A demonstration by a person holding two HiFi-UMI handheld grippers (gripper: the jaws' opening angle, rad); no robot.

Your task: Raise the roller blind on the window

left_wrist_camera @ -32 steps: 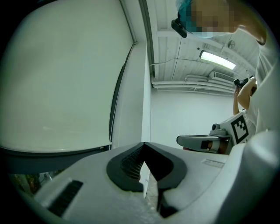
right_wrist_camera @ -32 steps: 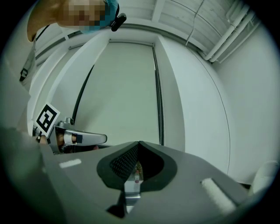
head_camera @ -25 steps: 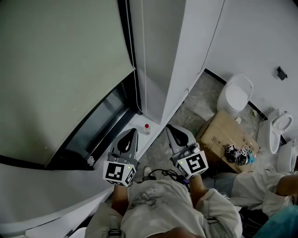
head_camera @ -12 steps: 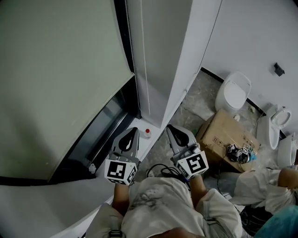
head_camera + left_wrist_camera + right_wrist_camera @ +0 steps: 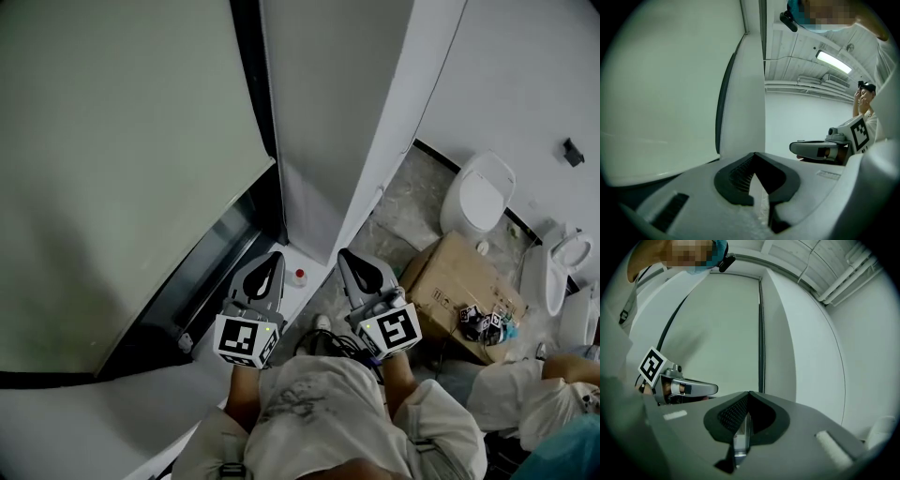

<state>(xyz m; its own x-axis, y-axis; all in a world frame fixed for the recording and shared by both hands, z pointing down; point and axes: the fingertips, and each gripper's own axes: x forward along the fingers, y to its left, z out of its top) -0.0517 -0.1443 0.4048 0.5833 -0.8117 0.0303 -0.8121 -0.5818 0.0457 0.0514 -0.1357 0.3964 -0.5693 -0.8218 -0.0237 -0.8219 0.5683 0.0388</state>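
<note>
I hold the left gripper [image 5: 270, 261] and right gripper [image 5: 350, 259] side by side, both jaws closed and empty. Neither touches the roller blind [image 5: 122, 159].

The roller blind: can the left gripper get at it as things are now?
Probably yes: nothing stands between the left gripper and the roller blind, but its shut jaws would have to open first.
</note>
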